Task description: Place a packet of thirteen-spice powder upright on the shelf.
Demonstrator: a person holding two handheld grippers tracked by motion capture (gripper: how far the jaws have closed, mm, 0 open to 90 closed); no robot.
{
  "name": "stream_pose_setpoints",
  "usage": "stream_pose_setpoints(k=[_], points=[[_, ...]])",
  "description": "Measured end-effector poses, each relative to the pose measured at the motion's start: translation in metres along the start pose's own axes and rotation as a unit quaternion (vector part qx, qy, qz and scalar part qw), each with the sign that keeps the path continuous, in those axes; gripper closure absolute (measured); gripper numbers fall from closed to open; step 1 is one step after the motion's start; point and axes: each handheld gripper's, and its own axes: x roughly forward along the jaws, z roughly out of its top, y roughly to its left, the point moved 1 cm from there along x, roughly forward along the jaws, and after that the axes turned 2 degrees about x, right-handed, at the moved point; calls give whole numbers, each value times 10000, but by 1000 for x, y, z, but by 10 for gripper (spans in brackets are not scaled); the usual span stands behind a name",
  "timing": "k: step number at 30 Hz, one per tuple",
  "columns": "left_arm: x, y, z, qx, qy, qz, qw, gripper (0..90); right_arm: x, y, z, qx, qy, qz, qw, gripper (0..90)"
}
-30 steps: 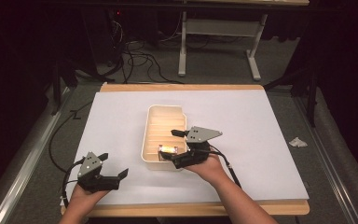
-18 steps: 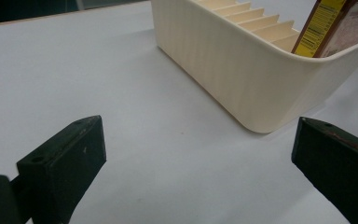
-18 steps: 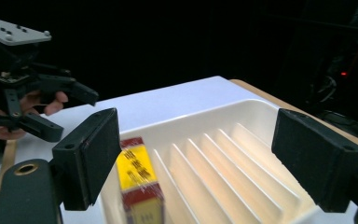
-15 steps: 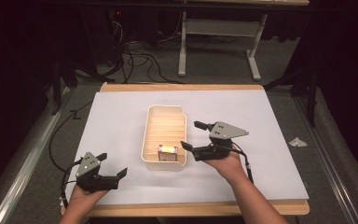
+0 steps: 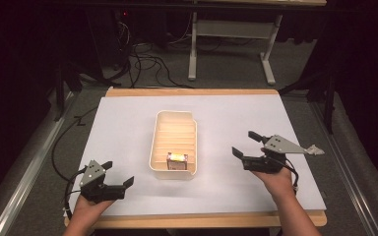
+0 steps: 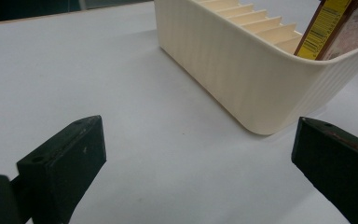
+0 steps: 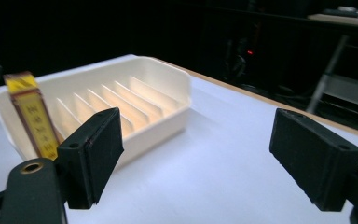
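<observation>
A cream slotted tray (image 5: 157,132) lies mid-table on the white sheet. A small brown and yellow packet (image 5: 176,161) stands upright in the slot nearest the person, also seen as the packet (image 6: 335,28) and the packet (image 7: 32,116). My right gripper (image 5: 246,143) hovers open to the right of the tray, nothing between its jaws. My left gripper (image 5: 117,173) rests open near the front left of the sheet, short of the tray's near left corner. The tray wall (image 6: 242,70) lies ahead of the left gripper (image 6: 196,163); the tray (image 7: 168,93) is ahead-left of the right gripper (image 7: 214,154).
The white sheet (image 5: 236,123) covers the wooden table, with bare room on both sides of the tray. A small crumpled scrap (image 5: 316,148) lies at the right edge. Cables and a desk frame (image 5: 231,29) stand on the floor beyond the table.
The right gripper has drawn back from the tray's near end to the right, leaving the packet standing in the tray. The left gripper has stayed put.
</observation>
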Motion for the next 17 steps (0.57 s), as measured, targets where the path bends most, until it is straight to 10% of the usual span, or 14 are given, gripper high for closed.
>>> stream_pose_setpoints(k=[7, 17], points=[[3, 4, 0, -12, 44, -18, 10000, 38, -43, -16, -34, 240, 243, -597, 9976, 156], [9, -3, -3, -14, 73, -37, 10000, 38, -37, -14, -46, 172, 383, -483, 9980, 164]])
